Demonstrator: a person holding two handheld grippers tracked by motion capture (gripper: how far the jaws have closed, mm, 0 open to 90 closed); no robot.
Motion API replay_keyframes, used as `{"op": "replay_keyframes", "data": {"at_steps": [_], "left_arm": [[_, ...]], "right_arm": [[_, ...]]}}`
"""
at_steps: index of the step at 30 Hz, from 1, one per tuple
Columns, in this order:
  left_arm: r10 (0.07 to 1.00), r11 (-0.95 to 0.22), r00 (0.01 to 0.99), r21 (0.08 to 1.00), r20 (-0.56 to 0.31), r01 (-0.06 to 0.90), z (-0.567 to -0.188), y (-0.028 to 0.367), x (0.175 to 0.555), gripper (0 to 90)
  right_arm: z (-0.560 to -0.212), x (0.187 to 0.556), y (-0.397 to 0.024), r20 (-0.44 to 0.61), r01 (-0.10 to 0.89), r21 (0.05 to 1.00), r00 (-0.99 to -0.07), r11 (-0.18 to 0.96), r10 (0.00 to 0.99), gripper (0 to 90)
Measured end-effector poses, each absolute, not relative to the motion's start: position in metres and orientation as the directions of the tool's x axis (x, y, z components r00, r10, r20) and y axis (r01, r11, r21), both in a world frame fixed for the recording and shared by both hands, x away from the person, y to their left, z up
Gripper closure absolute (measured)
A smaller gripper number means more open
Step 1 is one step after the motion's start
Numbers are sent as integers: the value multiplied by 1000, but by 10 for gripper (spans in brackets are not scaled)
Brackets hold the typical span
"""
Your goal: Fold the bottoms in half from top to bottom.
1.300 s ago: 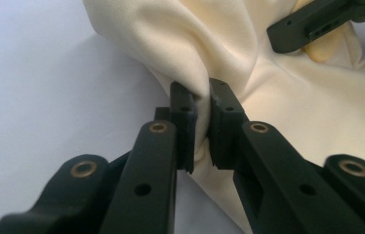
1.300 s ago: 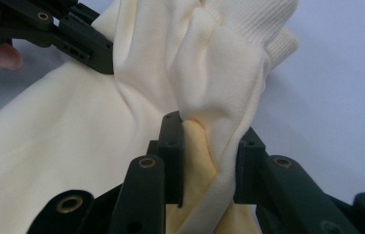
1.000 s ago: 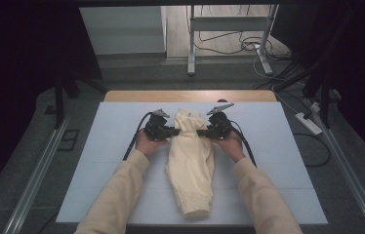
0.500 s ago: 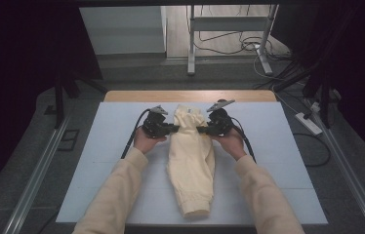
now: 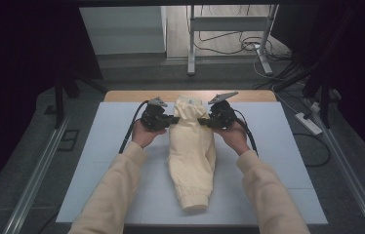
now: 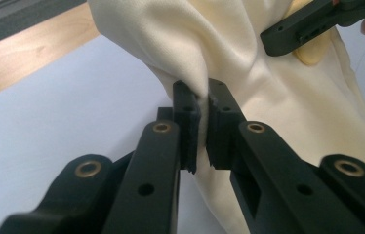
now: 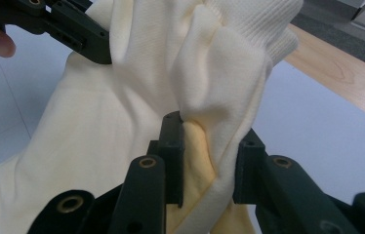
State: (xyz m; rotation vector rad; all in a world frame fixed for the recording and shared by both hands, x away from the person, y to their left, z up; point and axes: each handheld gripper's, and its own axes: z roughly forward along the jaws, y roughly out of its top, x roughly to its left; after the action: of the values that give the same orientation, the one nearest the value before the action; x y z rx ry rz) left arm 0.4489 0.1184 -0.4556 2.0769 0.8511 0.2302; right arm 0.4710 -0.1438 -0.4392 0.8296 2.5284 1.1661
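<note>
A cream-coloured garment (image 5: pixel 190 151) with ribbed cuffs lies lengthwise on the white table mat (image 5: pixel 97 161), its far end lifted off the surface. My left gripper (image 5: pixel 173 119) is shut on the garment's left edge; in the left gripper view its jaws pinch a thin fold of the cream fabric (image 6: pixel 229 58). My right gripper (image 5: pixel 202 121) is shut on the right edge, and the right gripper view has a thick bunch of fabric (image 7: pixel 219 102) with a ribbed band between its jaws. Each gripper view also has the other gripper's jaw in an upper corner.
The mat lies on a wooden table top (image 5: pixel 136 96) whose far edge shows as a strip. Beyond it stand a metal stand (image 5: pixel 190 44) and loose cables (image 5: pixel 249 46) on the floor. A power strip (image 5: pixel 310 123) lies at the right.
Both hands have risen a little, lifting the far end of the garment higher off the mat. The near end still rests on the mat.
</note>
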Motion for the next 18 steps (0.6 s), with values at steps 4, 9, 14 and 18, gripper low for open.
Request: {"op": "replay_keyframes", "data": {"at_steps": [4,9,14,18], "left_arm": [[646,-399,750,775,-141,490,-457,118,450,836],[644,-401,751,771,-147,495,-460,118,452,836],[643,-405,752,770,-145,494,-460,117,452,836],[642,-403,754,774,-141,488,-456,118,453,836]], "right_arm": [[-442,472,-144,20,398,753,-810,523,587,713],[-447,476,-145,40,411,753,-808,513,588,712],[-451,476,-145,45,418,752,-804,510,593,712],[-449,478,-147,54,420,757,-804,500,593,713]]}}
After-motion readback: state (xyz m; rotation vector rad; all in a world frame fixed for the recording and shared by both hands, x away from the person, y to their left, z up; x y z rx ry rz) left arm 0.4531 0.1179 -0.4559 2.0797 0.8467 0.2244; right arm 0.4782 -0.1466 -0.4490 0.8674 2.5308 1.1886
